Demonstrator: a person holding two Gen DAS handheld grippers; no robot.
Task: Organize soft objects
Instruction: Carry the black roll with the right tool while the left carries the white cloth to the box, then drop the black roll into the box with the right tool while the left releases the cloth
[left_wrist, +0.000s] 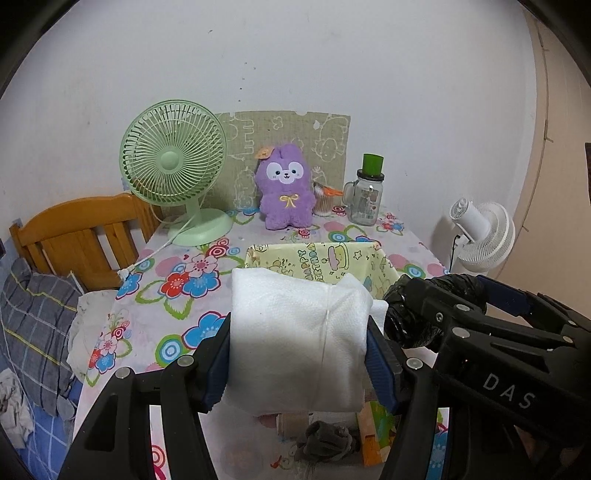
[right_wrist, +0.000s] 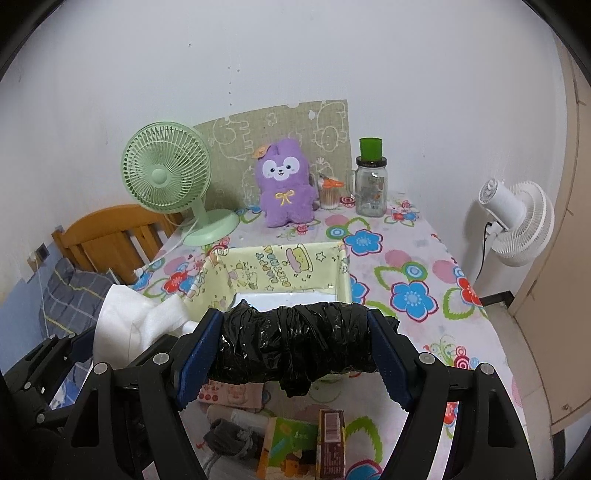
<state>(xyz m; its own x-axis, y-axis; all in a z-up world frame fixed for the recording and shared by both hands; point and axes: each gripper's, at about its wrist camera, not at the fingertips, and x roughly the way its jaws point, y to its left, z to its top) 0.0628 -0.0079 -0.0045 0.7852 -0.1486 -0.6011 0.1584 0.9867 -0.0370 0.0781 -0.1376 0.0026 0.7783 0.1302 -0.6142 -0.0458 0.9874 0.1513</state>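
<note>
Two grippers, each holding a soft bundle.
Left gripper (left_wrist: 299, 354) pinches white pack (left_wrist: 295, 332); right gripper (right_wrist: 295, 354) pinches black bag roll (right_wrist: 291, 343); yellow box (right_wrist: 273, 266) beyond both.

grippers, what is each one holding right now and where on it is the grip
The left gripper clamps a white tissue pack across its sides. The right gripper clamps a black plastic bag roll by its two ends.

Left gripper (left_wrist: 297, 356) and right gripper (right_wrist: 295, 350), fingers (right_wrist: 388, 360) clamped, side by side.
</note>
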